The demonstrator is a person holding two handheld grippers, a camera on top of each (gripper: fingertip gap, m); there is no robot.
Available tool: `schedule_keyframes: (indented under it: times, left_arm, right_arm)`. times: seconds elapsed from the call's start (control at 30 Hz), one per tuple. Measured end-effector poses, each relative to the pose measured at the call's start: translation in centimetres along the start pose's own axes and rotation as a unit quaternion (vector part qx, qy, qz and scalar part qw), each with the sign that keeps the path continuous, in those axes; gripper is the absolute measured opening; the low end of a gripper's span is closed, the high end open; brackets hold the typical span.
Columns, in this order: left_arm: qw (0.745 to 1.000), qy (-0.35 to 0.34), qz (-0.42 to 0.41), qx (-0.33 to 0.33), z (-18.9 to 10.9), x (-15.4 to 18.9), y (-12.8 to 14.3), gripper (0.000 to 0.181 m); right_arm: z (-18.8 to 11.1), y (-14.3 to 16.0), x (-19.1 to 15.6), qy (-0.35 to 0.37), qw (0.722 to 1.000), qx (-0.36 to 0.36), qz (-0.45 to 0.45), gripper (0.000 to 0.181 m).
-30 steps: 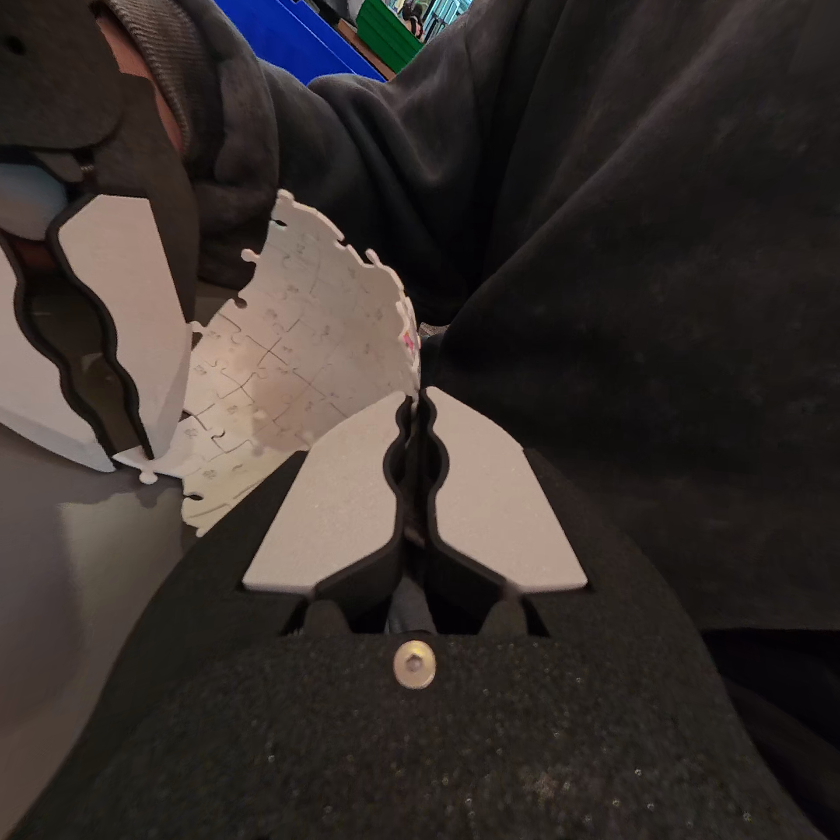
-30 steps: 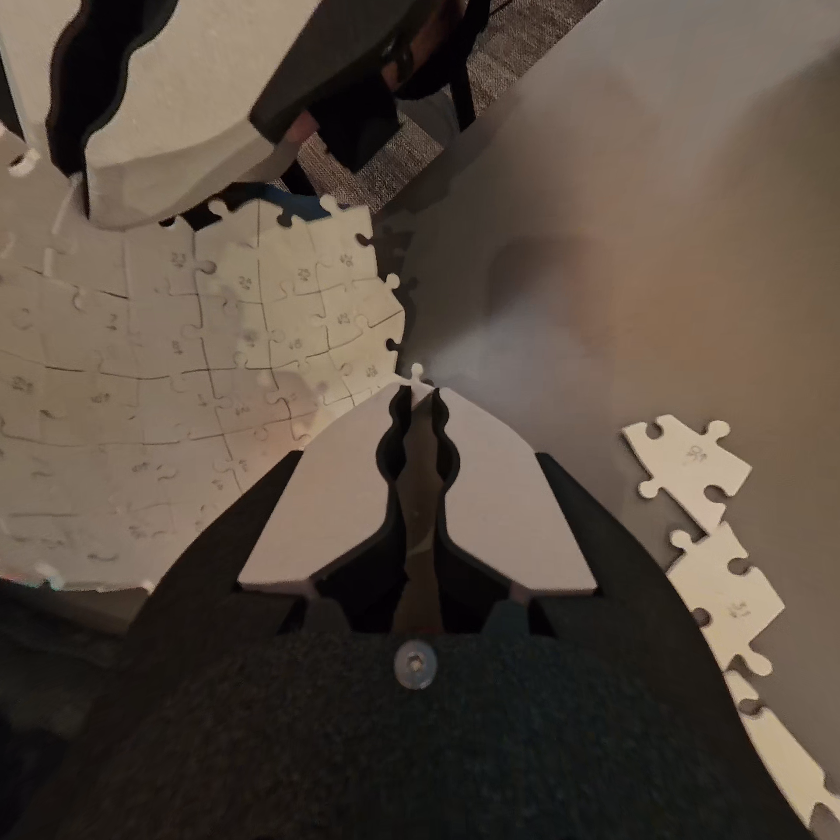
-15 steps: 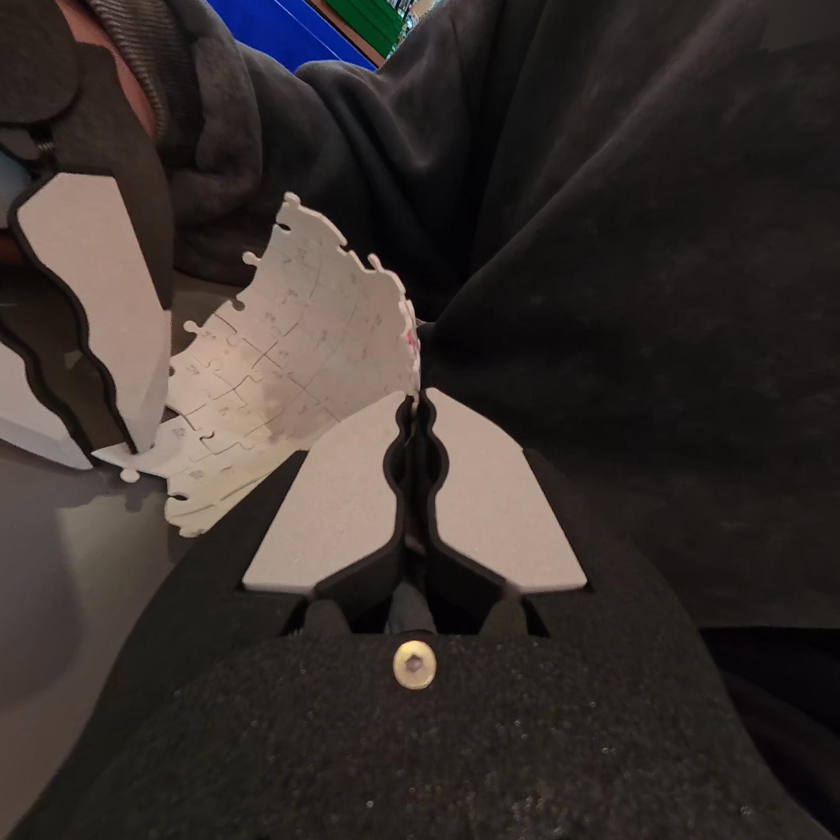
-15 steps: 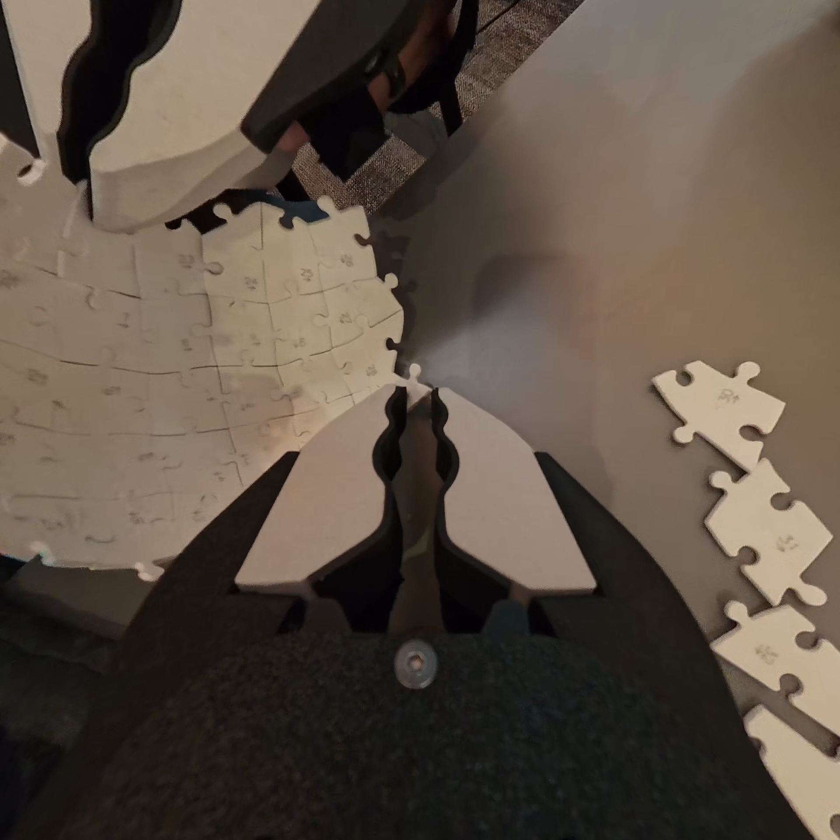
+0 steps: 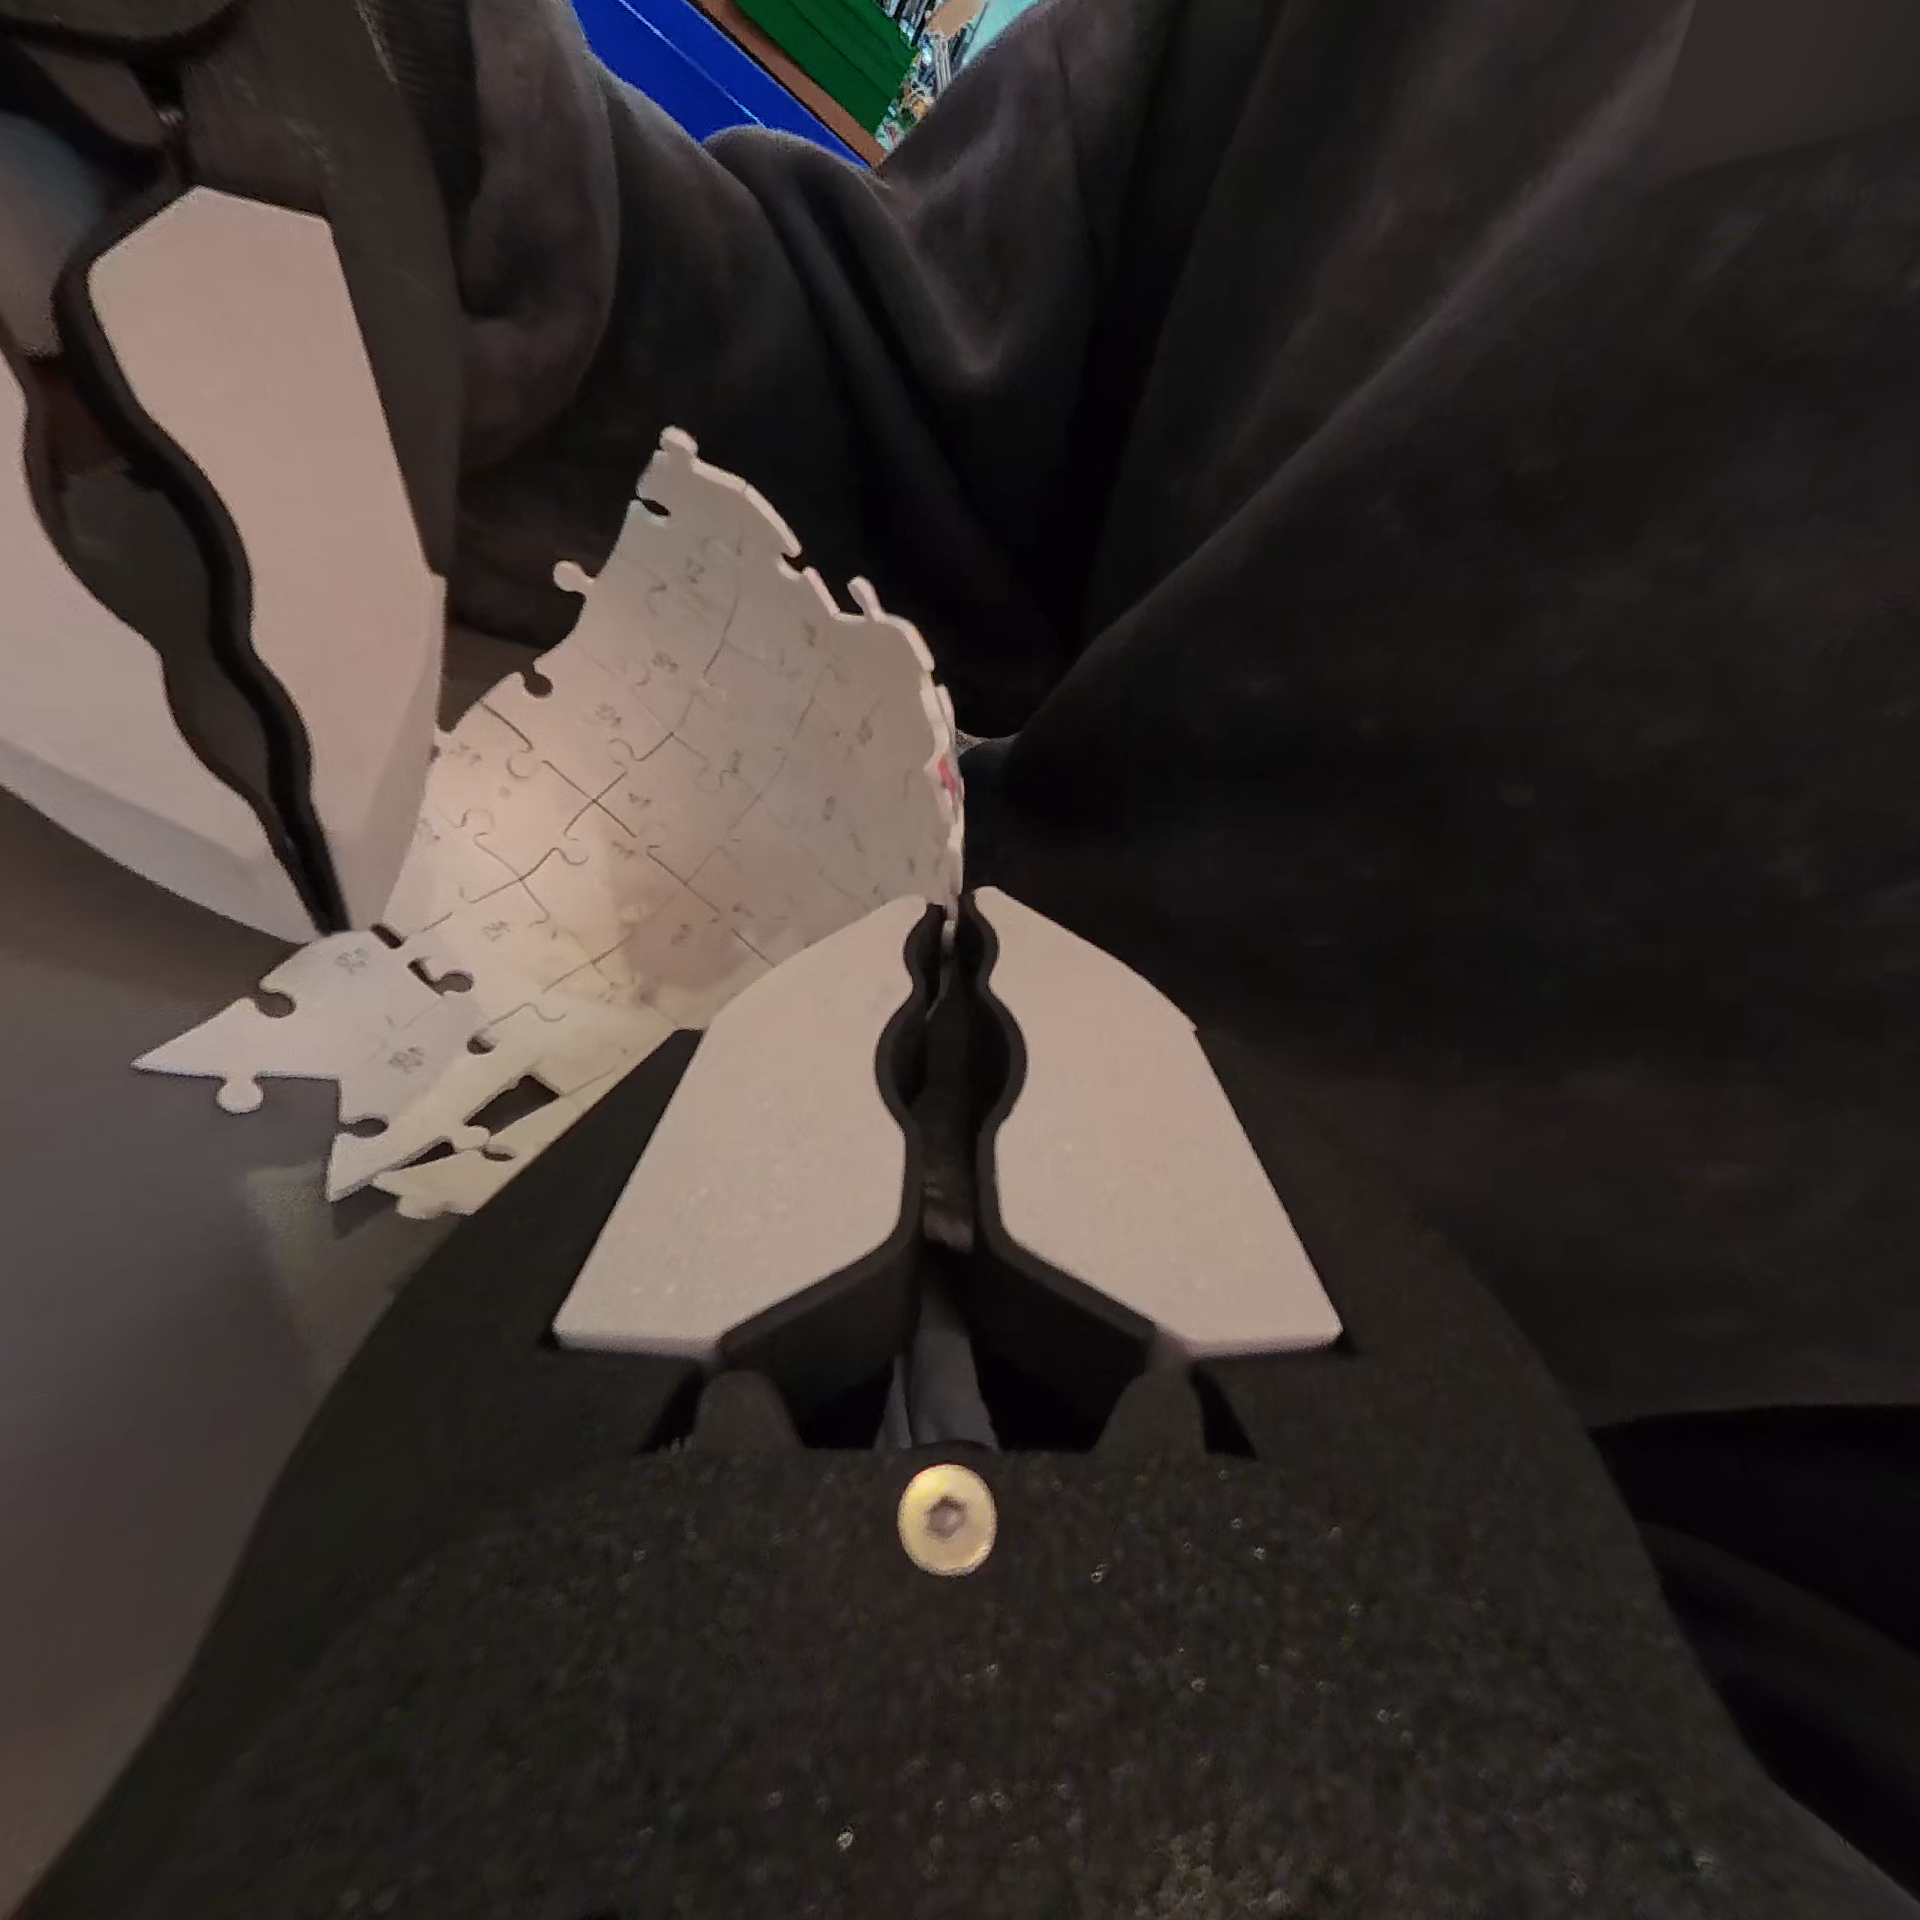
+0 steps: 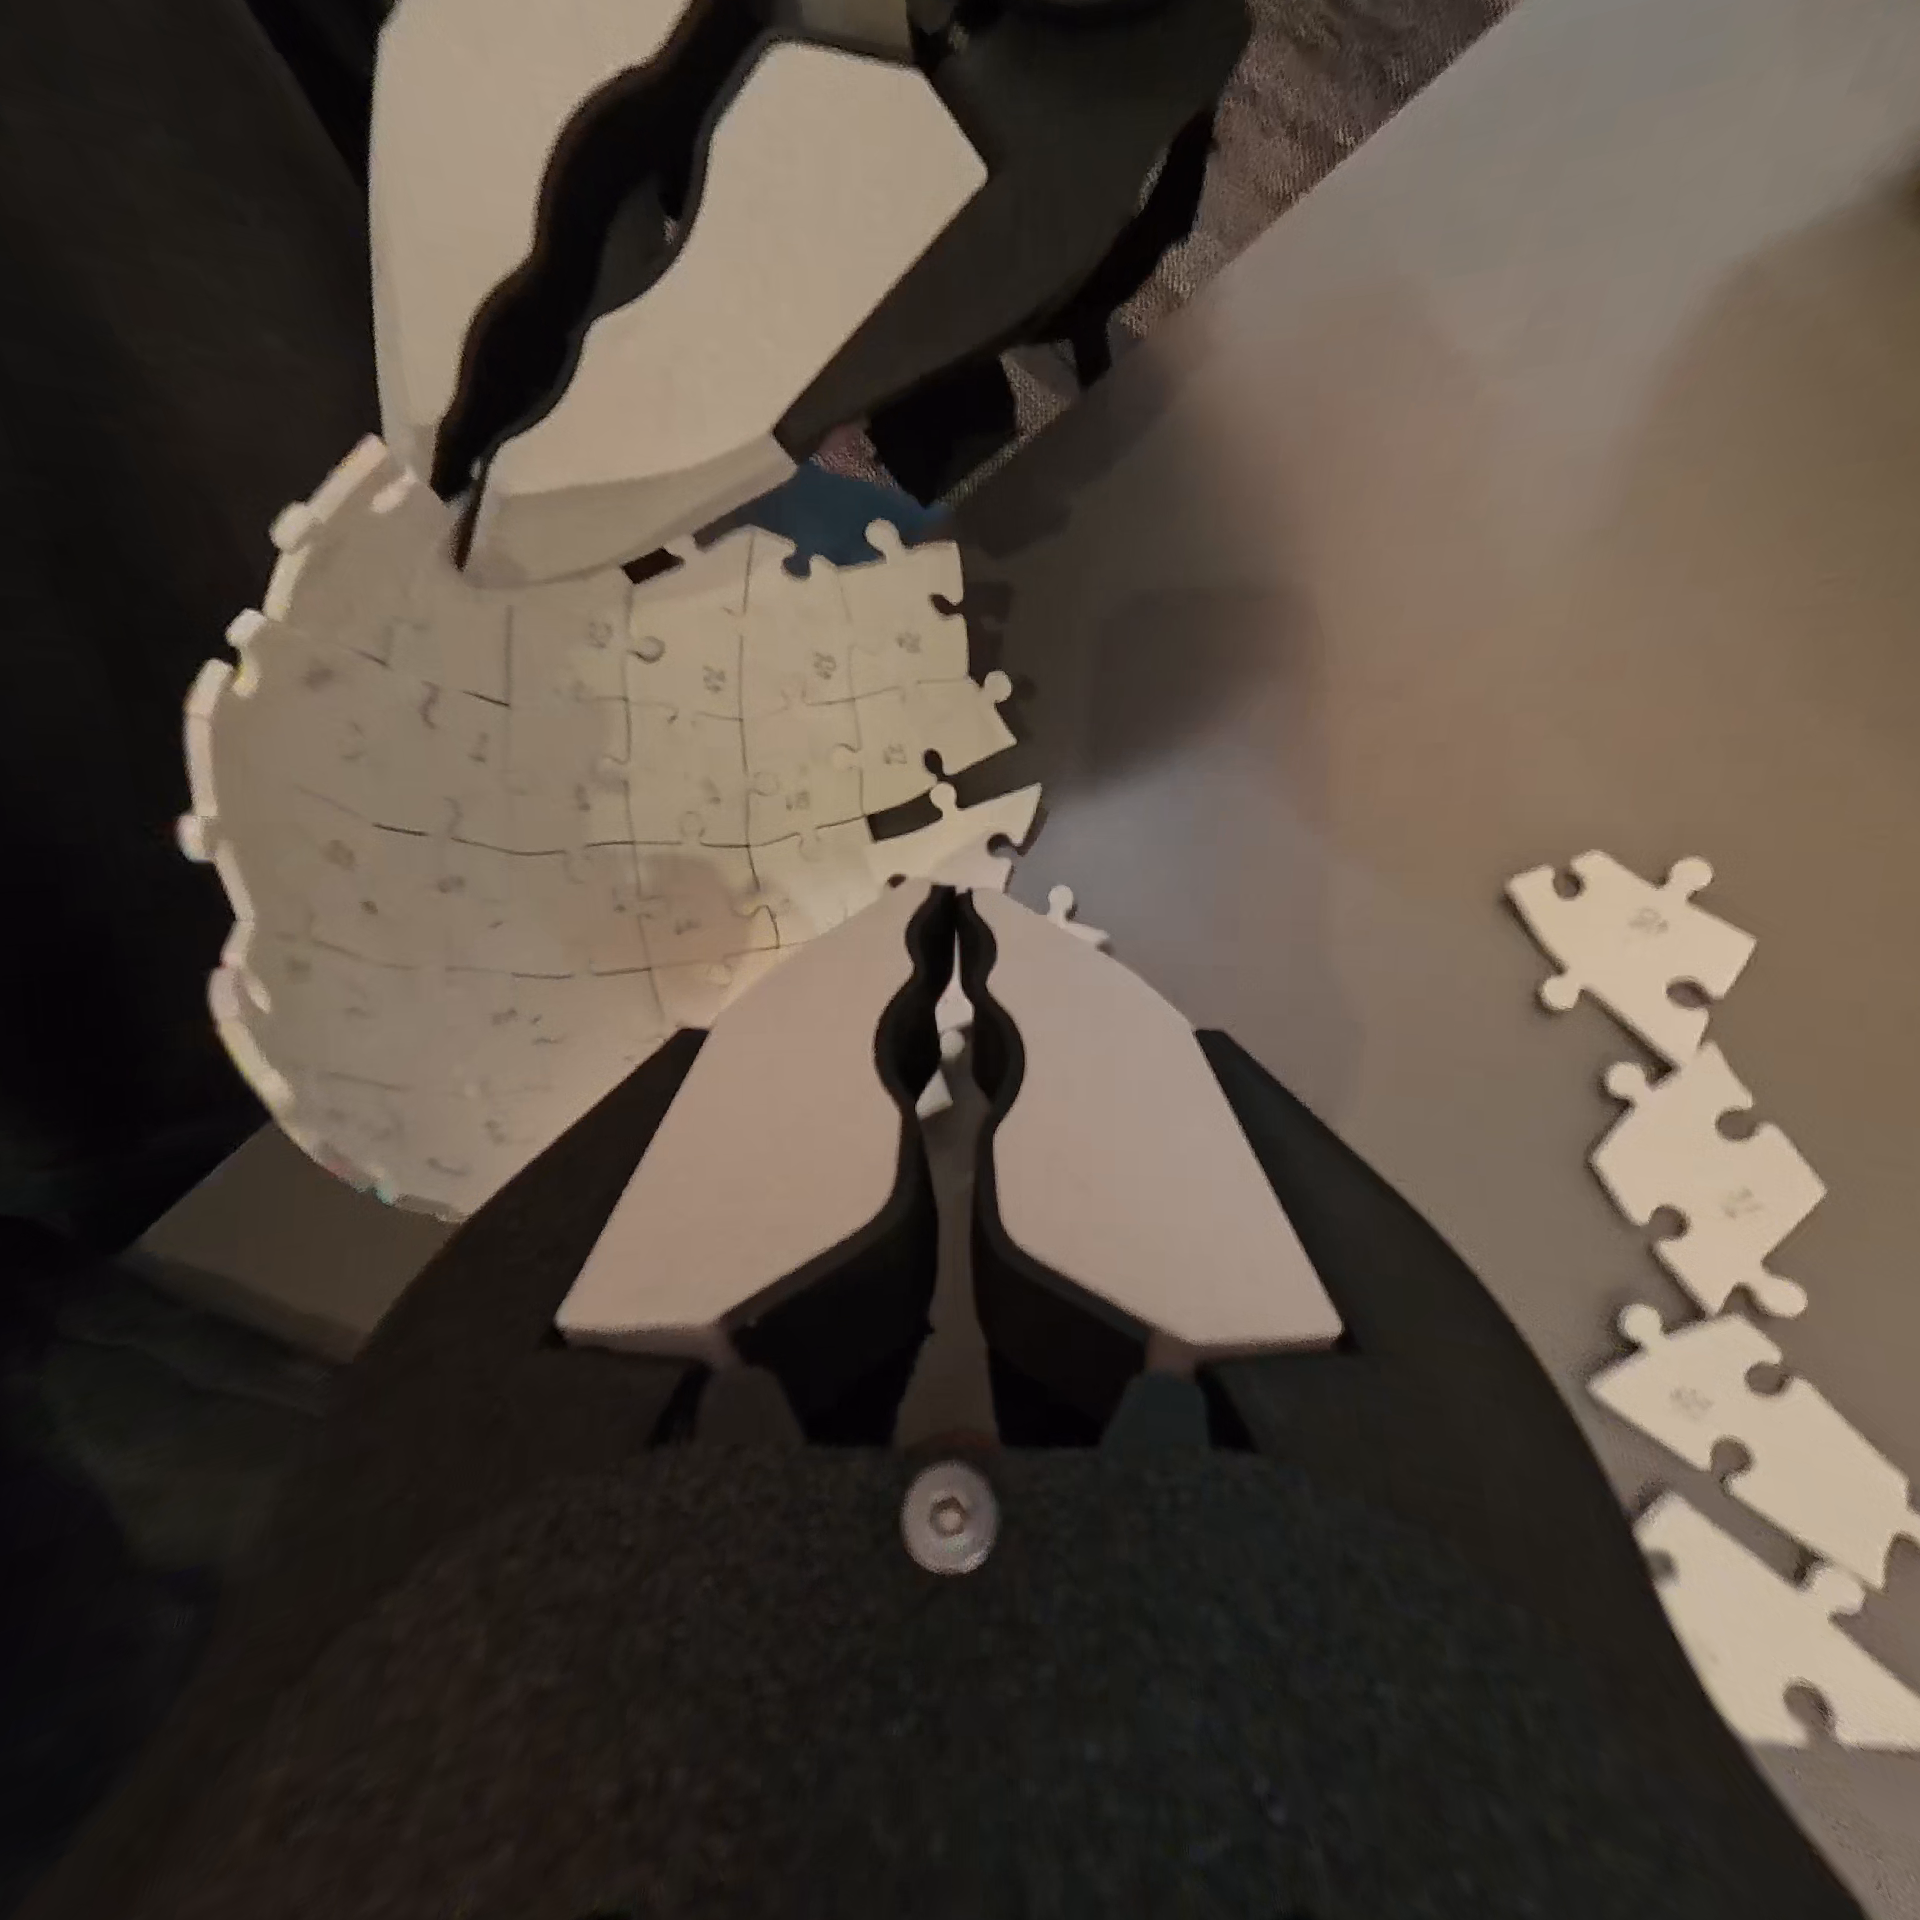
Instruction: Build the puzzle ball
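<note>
A: What was nearest in the right wrist view?

B: The right gripper [image 6: 954, 920], its fingers drawn together on the near edge of the puzzle ball shell [image 6: 582, 831], where one edge piece [image 6: 971, 842] sat skewed with a dark gap beside it. Whether that piece was itself pinched I could not tell.

A: And the left gripper?

B: In its own view the left gripper [image 5: 951, 914] had its fingers clamped on the shell's rim. It showed again at the far side of the right view, closed on the far edge. So the half-built shell hung between the two, just above the grey table [image 6: 1455, 520] near the person's dark sleeve [image 5: 1351, 520].

A: How would it handle?

B: Light and thin, I judged; stiff within each piece but loose at the seams, so likely to buckle or shed pieces if squeezed or twisted. Taking it at the rim, across a joint, looked safest.

A: Any containers?

B: None that I could see. The loose pieces [image 6: 1704, 1174] lay in a row on the bare table to the right, well apart from the shell.
</note>
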State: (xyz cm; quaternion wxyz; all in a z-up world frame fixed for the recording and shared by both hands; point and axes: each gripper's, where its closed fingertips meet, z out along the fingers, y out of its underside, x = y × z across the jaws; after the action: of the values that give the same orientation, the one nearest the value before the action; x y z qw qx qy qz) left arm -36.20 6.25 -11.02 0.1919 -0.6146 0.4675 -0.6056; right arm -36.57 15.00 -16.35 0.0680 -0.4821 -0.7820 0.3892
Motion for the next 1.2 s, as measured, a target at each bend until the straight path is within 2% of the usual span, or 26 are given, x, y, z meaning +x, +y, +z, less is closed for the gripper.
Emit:
schedule_keyframes:
  times: [0.03, 0.27, 0.33, 0.4, 0.63, 0.73, 0.9, 1.0, 1.2]
  left_arm:
    - [1.0, 0.0, -0.001, 0.0, 0.1, -0.1, 0.0, 0.002]
    - [1.0, -0.004, -0.015, 0.005, 0.2, -0.6, -0.2, 0.003]
    - [1.0, -0.005, -0.019, 0.01, 0.2, -0.7, -0.3, 0.003]
    - [1.0, -0.003, -0.023, 0.018, 0.0, -0.7, -0.6, 0.003]
    - [0.997, 0.026, -0.039, 0.057, -1.0, -0.6, -1.2, 0.002]
    - [0.996, 0.048, -0.044, 0.064, -1.4, -0.3, -1.2, 0.002]
    - [0.995, 0.074, -0.037, 0.048, -1.7, -0.2, -1.0, 0.002]
    - [0.993, 0.098, -0.035, 0.045, -2.2, -0.4, -1.4, 0.002]
    - [0.99, 0.131, -0.038, 0.032, -2.7, 0.0, -1.3, 0.002]
  right_arm:
    - [-0.2, 0.5, 0.3, 0.01, 1.0, -0.008, 0.008, 0.0]
    - [-0.3, 2.6, 2.5, 0.033, 0.995, -0.023, 0.088, 0.006]
    - [-0.1, 2.6, 2.4, 0.016, 0.995, -0.016, 0.101, 0.01]
    - [0.0, 2.6, 2.3, 0.015, 0.995, -0.016, 0.101, 0.014]
    - [-0.2, 1.3, 2.1, 0.034, 0.998, 0.0, 0.043, 0.008]
    - [0.3, 1.7, 1.9, 0.015, 0.999, -0.014, 0.043, 0.007]
    - [0.7, 2.6, 2.2, 0.003, 0.998, -0.02, 0.051, 0.007]
    - [0.4, 2.4, 2.0, -0.015, 0.997, -0.002, 0.071, 0.017]
    - [-0.4, 2.7, 0.4, -0.022, 0.996, -0.005, 0.089, 0.018]
